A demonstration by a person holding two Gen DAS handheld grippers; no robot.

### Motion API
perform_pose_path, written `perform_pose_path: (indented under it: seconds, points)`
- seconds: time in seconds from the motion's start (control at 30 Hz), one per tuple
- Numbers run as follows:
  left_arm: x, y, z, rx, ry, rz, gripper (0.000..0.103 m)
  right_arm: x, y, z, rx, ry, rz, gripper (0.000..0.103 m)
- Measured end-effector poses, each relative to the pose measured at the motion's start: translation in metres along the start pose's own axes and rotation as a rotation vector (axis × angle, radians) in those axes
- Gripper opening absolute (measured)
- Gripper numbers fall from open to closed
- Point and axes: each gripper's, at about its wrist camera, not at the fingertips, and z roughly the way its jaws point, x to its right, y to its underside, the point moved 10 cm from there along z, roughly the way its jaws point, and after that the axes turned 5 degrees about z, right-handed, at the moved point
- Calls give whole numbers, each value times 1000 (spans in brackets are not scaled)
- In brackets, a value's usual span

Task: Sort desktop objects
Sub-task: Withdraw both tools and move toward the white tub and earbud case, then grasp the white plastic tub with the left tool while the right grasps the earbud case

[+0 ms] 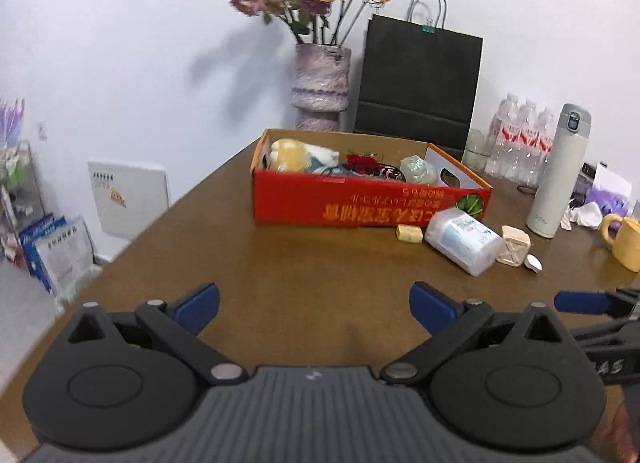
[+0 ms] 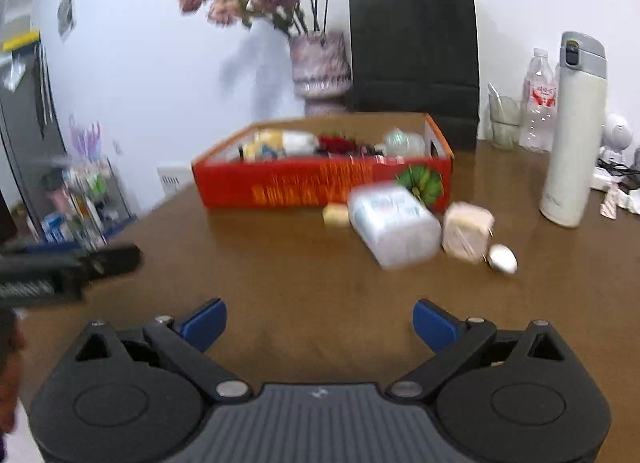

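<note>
Both pairs of jaws stand wide apart with nothing between them: the left gripper (image 1: 314,305) fills the bottom of the left wrist view, the right gripper (image 2: 319,321) the bottom of the right wrist view, each over bare brown table (image 1: 280,263). At the right edge of the left wrist view one blue fingertip of the right gripper pokes in.

Right of centre in both views, a small cluster lies loose on the table just in front of the red box (image 1: 360,203): a clear plastic tub (image 1: 464,241) on its side, a small yellow packet (image 1: 409,233) to its left, a pale toothpick holder (image 1: 514,245) touching its right end, and a small white rounded thing (image 1: 533,262) just beside that. The tub's far end touches or nearly touches the box front; blur hides which.

The box is open-topped and already holds a plush toy, something red and a shiny clear ball.

At the right of the left wrist view a white flask (image 1: 558,171) stands upright, with a yellow mug (image 1: 624,241) at the frame edge. Behind the box, against the wall, stand a vase of dried roses (image 1: 320,87), a black paper bag (image 1: 418,79) and water bottles (image 1: 520,139).
</note>
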Motion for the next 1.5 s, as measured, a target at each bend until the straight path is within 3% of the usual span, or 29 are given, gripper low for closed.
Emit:
perform_pose_path:
  seconds: [0.17, 0.4, 0.67, 0.8, 1.0, 1.13, 1.23, 1.37, 1.47, 1.5]
  points:
    - [5, 22, -15, -4, 5, 53, 103, 4, 28, -15, 1, -3, 32, 100]
    - [26, 38, -20, -32, 68, 89, 103, 13, 46, -32, 3, 20, 11, 102]
    - [49, 45, -2, -82, 111, 129, 103, 44, 38, -35, 17, 59, 55, 102]
    - [56, 30, 19, -93, 121, 122, 103, 71, 18, -28, 43, 136, 82, 102]
    - [95, -24, 70, -46, 212, 179, 103, 113, -16, 0, 40, 157, 198, 95]
    - [135, -40, 129, -80, 377, 307, 103, 133, -35, 20, 70, 149, 278, 94]
    - [151, -39, 157, -111, 400, 432, 103, 134, -32, 30, 60, 126, 292, 93]
    - [168, -45, 168, -33, 484, 558, 103, 140, -32, 42, 33, 154, 234, 93]
    - [171, -51, 181, -38, 510, 543, 103, 151, -38, 53, 11, 179, 222, 84]
    - [168, -55, 186, -40, 520, 509, 102, 154, -40, 56, 6, 184, 216, 74]
